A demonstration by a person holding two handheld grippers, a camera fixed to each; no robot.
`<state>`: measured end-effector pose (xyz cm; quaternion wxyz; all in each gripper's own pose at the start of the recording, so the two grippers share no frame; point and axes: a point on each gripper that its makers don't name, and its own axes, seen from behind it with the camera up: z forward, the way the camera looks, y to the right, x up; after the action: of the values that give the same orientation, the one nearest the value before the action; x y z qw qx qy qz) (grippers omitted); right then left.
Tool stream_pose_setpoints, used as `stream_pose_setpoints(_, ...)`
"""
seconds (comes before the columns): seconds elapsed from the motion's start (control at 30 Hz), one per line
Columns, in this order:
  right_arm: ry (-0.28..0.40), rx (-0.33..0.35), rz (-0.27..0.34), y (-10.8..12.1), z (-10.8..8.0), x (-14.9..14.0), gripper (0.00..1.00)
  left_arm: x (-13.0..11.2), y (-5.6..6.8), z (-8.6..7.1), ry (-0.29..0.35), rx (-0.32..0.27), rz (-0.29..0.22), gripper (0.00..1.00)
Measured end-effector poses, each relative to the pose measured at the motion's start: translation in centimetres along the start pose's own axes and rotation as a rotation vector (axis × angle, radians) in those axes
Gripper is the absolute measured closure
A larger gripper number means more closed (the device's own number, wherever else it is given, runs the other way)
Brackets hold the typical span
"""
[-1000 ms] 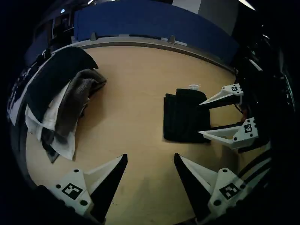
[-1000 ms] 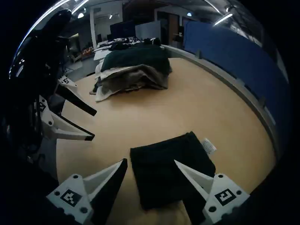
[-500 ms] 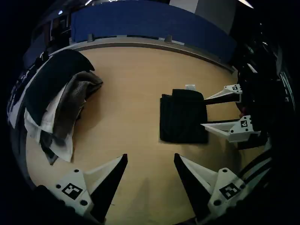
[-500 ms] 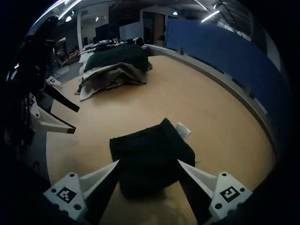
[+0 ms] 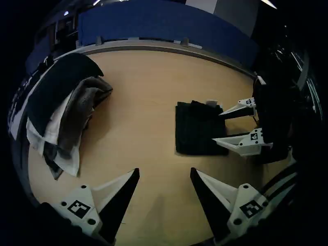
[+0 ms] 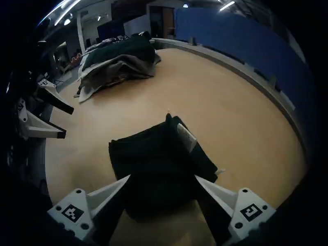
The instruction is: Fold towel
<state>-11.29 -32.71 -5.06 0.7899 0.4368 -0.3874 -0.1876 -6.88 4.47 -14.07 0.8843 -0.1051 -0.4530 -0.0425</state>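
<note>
A dark folded towel [image 5: 200, 130] lies on the wooden table [image 5: 143, 86], right of centre in the left gripper view. My right gripper [image 5: 217, 126] reaches in from the right, open, its white fingers straddling the towel's right edge. In the right gripper view the towel [image 6: 156, 160] fills the gap between the open right gripper's [image 6: 163, 179] fingers, and its far edge with a white label [image 6: 186, 137] is pushed up. My left gripper [image 5: 164, 171] hovers open over bare table, short of the towel; it sits at the left edge [image 6: 61, 121] of the right gripper view.
A pile of dark, grey and white towels [image 5: 61, 108] sits at the table's left side, far back [image 6: 119, 61] in the right gripper view. A blue partition [image 5: 164, 20] runs behind the table's curved far edge. Bare wood [image 6: 229, 106] lies around the folded towel.
My right gripper has pushed forward over the towel, which now reaches between its fingers. The towel's labelled edge has bunched up. The left gripper has stayed put.
</note>
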Motion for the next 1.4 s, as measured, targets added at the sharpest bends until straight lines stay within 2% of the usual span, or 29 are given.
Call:
stream_pose_setpoints(0.2, 0.013, -0.004, -0.004, -0.1, -0.5, 0.6, 0.00, 0.1, 0.0, 0.0, -0.001, -0.002, 0.002, 0.08)
stream_pose_setpoints(0.5, 0.064, -0.015, 0.008, -1.3, -3.3, 1.6, 0.00, 0.6, -0.1, -0.1, 0.005, -0.003, -0.002, 0.08)
stream_pose_setpoints(0.8, 0.042, -0.036, 0.048, -2.9, -4.6, -1.0, 0.00, 0.8, 0.1, -0.1, 0.006, -0.008, 0.004, 0.08)
stream_pose_setpoints(1.13, 0.004, -0.059, 0.102, -3.9, -3.9, -3.6, 0.00, 0.8, 0.3, 0.0, 0.006, -0.014, 0.010, 0.08)
stream_pose_setpoints(1.2, -0.002, -0.066, 0.106, -3.9, -3.8, -3.9, 0.06, 0.9, 0.3, -0.1, 0.006, -0.014, 0.011, 0.08)
stream_pose_setpoints(1.27, -0.012, -0.071, 0.116, -3.9, -3.5, -4.3, 0.18, 0.9, 0.2, 0.0, 0.007, -0.016, 0.009, 0.08)
stream_pose_setpoints(1.4, -0.029, -0.072, 0.136, -4.1, -3.1, -4.9, 0.27, 0.9, 0.2, 0.0, 0.008, -0.018, 0.006, 0.08)
